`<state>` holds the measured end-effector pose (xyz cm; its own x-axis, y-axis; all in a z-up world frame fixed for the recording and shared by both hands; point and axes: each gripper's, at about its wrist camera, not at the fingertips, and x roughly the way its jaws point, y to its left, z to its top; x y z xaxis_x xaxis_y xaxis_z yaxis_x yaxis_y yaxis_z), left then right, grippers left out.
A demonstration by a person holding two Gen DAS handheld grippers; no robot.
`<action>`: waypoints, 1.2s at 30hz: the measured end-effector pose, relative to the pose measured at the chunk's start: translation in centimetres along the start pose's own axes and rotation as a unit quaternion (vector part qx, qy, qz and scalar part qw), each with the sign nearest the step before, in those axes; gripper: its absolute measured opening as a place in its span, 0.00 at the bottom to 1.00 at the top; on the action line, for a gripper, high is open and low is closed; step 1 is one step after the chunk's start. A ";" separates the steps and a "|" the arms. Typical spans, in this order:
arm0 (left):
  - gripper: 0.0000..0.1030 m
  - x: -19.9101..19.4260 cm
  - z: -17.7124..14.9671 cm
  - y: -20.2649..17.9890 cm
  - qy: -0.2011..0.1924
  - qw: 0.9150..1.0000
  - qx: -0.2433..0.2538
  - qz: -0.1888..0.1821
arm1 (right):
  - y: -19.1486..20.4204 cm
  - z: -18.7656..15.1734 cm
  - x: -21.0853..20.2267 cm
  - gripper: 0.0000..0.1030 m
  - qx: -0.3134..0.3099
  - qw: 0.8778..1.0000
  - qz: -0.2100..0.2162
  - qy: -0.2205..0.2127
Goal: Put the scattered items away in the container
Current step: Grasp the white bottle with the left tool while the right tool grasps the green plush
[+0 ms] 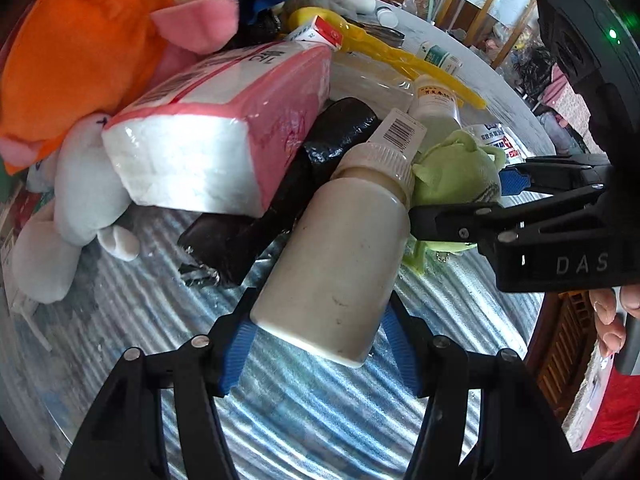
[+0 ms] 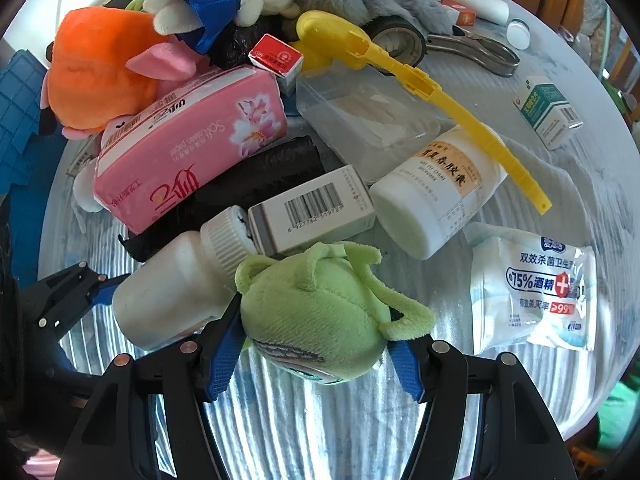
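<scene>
A plain white plastic bottle (image 1: 332,256) with a ribbed cap lies on the striped round table (image 1: 280,420), its base between the blue pads of my left gripper (image 1: 320,344), which is shut on it. To its right, a small green plush toy (image 2: 316,312) sits squeezed between the pads of my right gripper (image 2: 316,360). In the left wrist view the right gripper (image 1: 460,196) comes in from the right, around the green plush toy (image 1: 452,168). The right wrist view shows the white bottle (image 2: 172,288) touching the plush, with a left finger (image 2: 68,292) beside it.
A pink tissue pack (image 2: 188,148), a black roll (image 2: 256,176), a barcode box (image 2: 312,212), a labelled white jar (image 2: 436,192), a yellow tool (image 2: 432,92), a wipes pack (image 2: 536,288) and a green box (image 2: 548,108) crowd the table. Plush toys (image 2: 104,64) pile up at the back left.
</scene>
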<state>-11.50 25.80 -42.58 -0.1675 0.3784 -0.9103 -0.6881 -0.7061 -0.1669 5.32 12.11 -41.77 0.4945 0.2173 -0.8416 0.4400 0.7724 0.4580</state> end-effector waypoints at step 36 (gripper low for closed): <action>0.52 -7.4 -2.0 3.4 -0.068 0.996 -0.052 0.005 | 4.1 3.0 -2.7 0.60 -0.039 0.999 0.014 -0.024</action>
<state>-11.14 19.39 -37.15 -0.2743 0.4434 -0.8533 -0.6100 -0.7662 -0.2021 8.04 12.93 -36.81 0.5419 0.2113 -0.8135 0.3672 0.8111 0.4553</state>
